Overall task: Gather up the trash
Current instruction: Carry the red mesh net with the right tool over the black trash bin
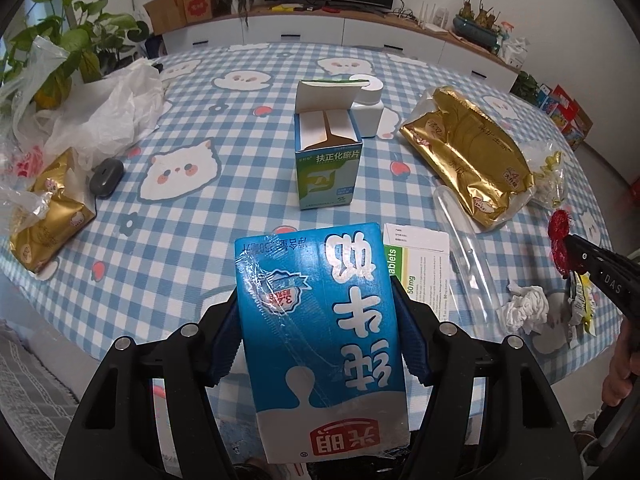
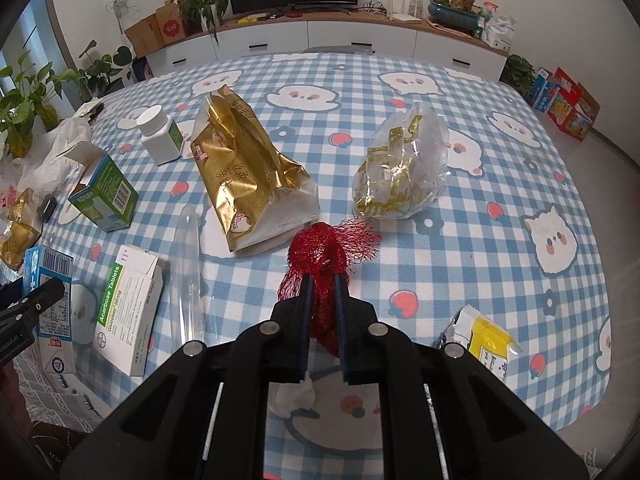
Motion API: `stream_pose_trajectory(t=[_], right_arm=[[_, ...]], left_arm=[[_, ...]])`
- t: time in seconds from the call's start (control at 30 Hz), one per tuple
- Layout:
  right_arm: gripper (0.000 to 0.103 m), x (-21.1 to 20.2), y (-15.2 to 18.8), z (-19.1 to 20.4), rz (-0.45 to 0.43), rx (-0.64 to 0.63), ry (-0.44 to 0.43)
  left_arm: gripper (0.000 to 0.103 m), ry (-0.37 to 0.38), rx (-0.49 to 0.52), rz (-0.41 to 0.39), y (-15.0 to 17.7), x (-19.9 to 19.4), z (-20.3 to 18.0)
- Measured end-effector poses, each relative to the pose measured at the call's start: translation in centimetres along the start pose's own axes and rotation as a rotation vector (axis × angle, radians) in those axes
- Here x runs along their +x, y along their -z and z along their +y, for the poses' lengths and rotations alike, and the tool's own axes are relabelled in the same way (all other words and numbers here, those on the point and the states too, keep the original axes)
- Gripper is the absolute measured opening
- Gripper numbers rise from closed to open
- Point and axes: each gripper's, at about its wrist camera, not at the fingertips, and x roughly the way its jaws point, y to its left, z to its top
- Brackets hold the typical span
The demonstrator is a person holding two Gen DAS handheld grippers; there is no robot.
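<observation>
My left gripper point(image 1: 320, 320) clamps the blue milk carton point(image 1: 320, 328) and my right gripper point(image 2: 323, 308) pinches the red mesh net point(image 2: 324, 256), both lifted clear of the table point(image 2: 460, 240) for binning

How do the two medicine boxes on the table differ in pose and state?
The teal-and-white box stands upright with its top flaps open, so its inside shows; the white Acarbose Tablets box lies flat on a broad face, one end flap sticking out. The upright one stands beside the white pill bottle, further out on the tablecloth; the flat one lies near the edge beside a clear plastic tube. Neither is held by a gripper.
</observation>
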Motion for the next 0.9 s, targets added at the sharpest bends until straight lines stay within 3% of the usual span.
stream_pose_trajectory(t=[0.5,0.9], right_arm=[[0.01,-6.9,4.5,1.9,-0.068,-0.015,-0.015],[0.01,-8.6,9.9,3.1,-0.038,0.0,-0.041]], left_arm=[[0.065,0.025,0.004,-0.061,4.1,-5.2,0.3],[0.065,0.033,-0.003,-0.047,9.2,-6.6,1.2]])
